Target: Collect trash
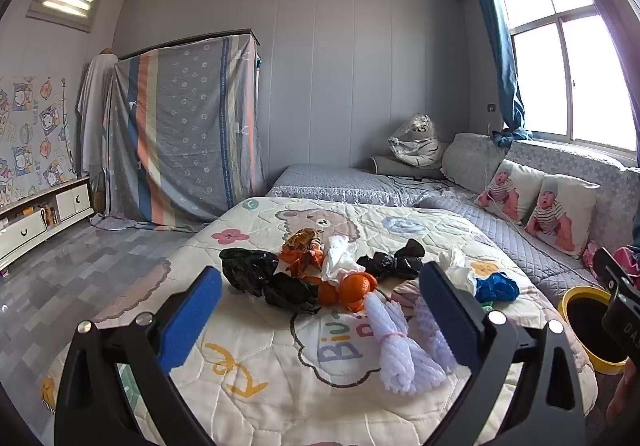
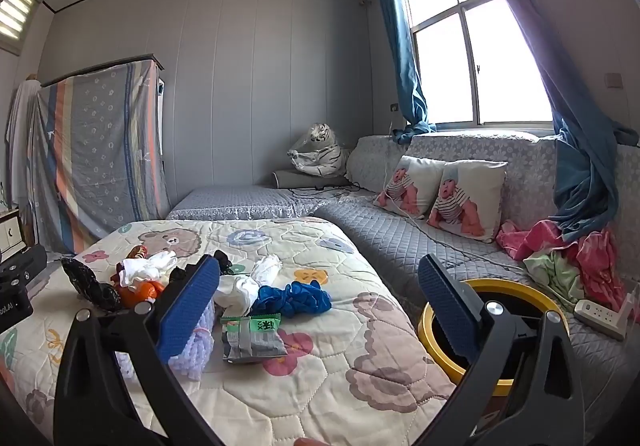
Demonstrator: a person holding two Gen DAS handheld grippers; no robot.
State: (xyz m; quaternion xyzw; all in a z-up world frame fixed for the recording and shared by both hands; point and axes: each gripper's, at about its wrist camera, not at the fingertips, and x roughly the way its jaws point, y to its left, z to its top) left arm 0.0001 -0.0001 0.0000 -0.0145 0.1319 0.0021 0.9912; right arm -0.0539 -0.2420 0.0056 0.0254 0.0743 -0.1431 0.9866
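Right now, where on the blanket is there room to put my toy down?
The near end of the cartoon quilt is bare, in front of the white foam netting. So is the far end past the brown bear print. The middle is crowded: black bags, orange peels, tissues, blue gloves.

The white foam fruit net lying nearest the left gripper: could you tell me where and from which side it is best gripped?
Probably at the pinched waist of the white foam fruit net, where a band cinches it narrow. It lies lengthwise toward the open left gripper, so come from above, fingers straddling its sides.
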